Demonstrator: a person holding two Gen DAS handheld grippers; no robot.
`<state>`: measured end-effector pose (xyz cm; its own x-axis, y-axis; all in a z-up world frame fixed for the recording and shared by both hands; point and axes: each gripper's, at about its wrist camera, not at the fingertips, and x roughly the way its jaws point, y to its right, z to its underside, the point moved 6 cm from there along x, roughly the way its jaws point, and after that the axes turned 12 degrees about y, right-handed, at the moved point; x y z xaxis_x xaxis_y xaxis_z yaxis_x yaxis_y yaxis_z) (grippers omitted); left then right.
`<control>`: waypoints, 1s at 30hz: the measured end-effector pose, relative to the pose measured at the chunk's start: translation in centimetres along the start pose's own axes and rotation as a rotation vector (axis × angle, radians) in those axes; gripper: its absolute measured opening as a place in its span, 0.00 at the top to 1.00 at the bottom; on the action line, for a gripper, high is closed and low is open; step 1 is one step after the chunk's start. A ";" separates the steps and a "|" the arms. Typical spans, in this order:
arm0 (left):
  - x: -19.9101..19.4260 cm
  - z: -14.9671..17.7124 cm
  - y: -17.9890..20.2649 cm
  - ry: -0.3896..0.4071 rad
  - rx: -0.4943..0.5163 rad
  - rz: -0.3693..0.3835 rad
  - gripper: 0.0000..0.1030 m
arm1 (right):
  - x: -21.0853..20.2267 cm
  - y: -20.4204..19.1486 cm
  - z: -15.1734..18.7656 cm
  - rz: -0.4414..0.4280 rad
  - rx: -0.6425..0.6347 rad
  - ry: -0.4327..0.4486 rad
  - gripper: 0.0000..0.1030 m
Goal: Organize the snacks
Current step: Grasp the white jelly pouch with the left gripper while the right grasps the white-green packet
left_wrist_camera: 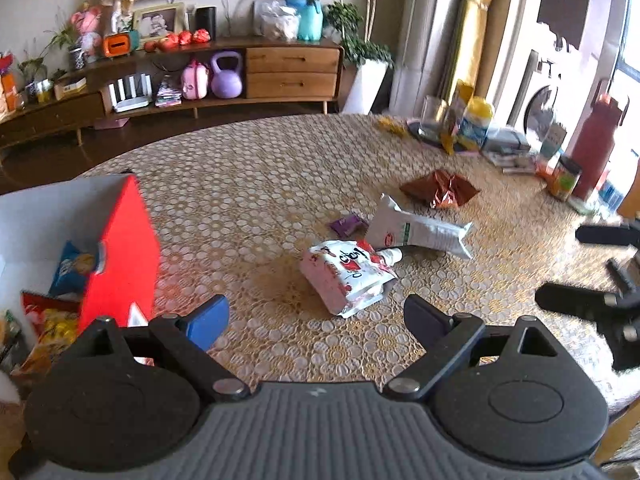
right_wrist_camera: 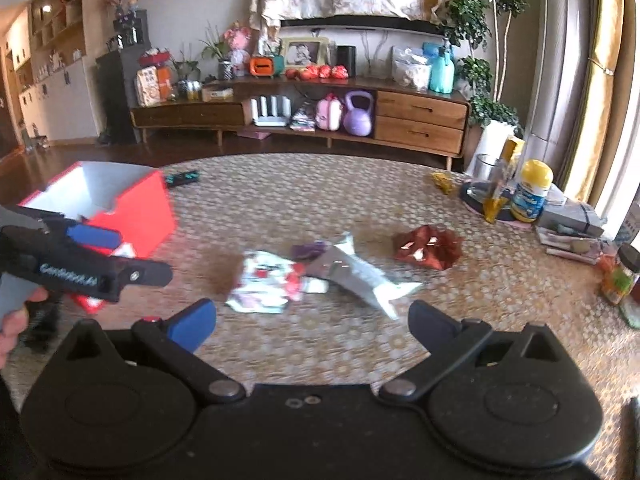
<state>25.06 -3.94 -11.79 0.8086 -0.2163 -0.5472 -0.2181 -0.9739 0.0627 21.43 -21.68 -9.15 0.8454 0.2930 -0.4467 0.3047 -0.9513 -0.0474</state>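
1. Both grippers, left (left_wrist_camera: pixel 316 316) and right (right_wrist_camera: pixel 312 322), are spread wide and hold nothing.
2. The red box (left_wrist_camera: pixel 120 256) already holds some snacks.
3. The white-red pouch (left_wrist_camera: pixel 348 274) lies nearest the box, touching the white bag (left_wrist_camera: pixel 420 230); purple packet (left_wrist_camera: pixel 347 224) and brown bag (left_wrist_camera: pixel 440 188) lie beyond.
4. Best: pinch the pouch's free edge, lift clear of the white bag.
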 end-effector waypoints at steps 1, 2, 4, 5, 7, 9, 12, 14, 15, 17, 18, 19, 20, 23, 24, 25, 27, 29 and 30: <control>0.7 0.2 0.6 -0.008 0.029 0.007 0.08 | 0.7 0.6 0.1 0.008 -0.008 -0.006 0.01; 1.6 0.3 1.2 -0.016 0.065 0.013 0.08 | 1.3 1.1 0.1 0.009 -0.013 -0.014 0.01; 2.9 0.5 2.0 -0.023 0.115 0.044 0.08 | 2.8 2.1 0.2 -0.001 -0.026 -0.032 0.01; 3.7 0.6 2.3 -0.030 0.138 0.074 0.08 | 3.5 2.4 0.2 -0.009 -0.034 -0.041 0.01; 5.0 0.6 2.7 -0.053 0.172 0.125 0.08 | 4.7 3.0 0.3 -0.023 -0.050 -0.057 0.01; 6.4 0.5 3.1 -0.083 0.216 0.175 0.08 | 6.1 3.6 0.2 -0.020 -0.064 -0.068 0.01; 8.1 0.2 3.6 -0.119 0.301 0.239 0.08 | 8.1 4.3 0.3 -0.024 -0.063 -0.092 0.02; 9.2 0.2 3.5 -0.149 0.344 0.264 0.08 | 9.3 4.7 0.4 -0.029 -0.074 -0.109 0.02; 9.8 0.2 3.4 -0.168 0.354 0.277 0.08 | 10.0 4.8 0.5 -0.036 -0.079 -0.118 0.03; 11.0 0.4 3.3 -0.208 0.375 0.299 0.08 | 11.2 4.8 0.8 -0.053 -0.088 -0.138 0.03; 11.6 0.7 3.3 -0.230 0.396 0.313 0.08 | 11.8 4.9 0.9 -0.059 -0.094 -0.146 0.04; 12.1 1.0 3.4 -0.244 0.420 0.320 0.08 | 12.4 4.8 1.2 -0.060 -0.108 -0.156 0.05; 12.5 1.2 3.4 -0.254 0.449 0.323 0.08 | 13.0 4.8 1.4 -0.057 -0.121 -0.163 0.05; 13.9 1.8 3.4 -0.269 0.496 0.320 0.08 | 14.7 4.6 2.0 -0.067 -0.130 -0.191 0.09; 14.2 1.9 3.3 -0.271 0.500 0.318 0.08 | 15.2 4.6 2.2 -0.067 -0.134 -0.200 0.11; 14.5 2.0 3.3 -0.273 0.499 0.321 0.07 | 15.6 4.5 2.4 -0.070 -0.139 -0.209 0.14; 14.8 1.9 3.4 -0.270 0.486 0.338 0.07 | 16.3 4.5 2.7 -0.062 -0.156 -0.217 0.15; 15.0 1.8 3.5 -0.267 0.479 0.353 0.07 | 17.0 4.4 3.0 -0.054 -0.166 -0.217 0.16; 15.1 1.7 3.6 -0.263 0.479 0.359 0.08 | 17.2 4.4 3.1 -0.050 -0.167 -0.217 0.16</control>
<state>35.53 -10.60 -21.26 0.4927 -0.4395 -0.7511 -0.7184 -0.6924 -0.0661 35.96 -21.10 -19.78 0.7190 0.2948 -0.6294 0.4273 -0.9017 0.0659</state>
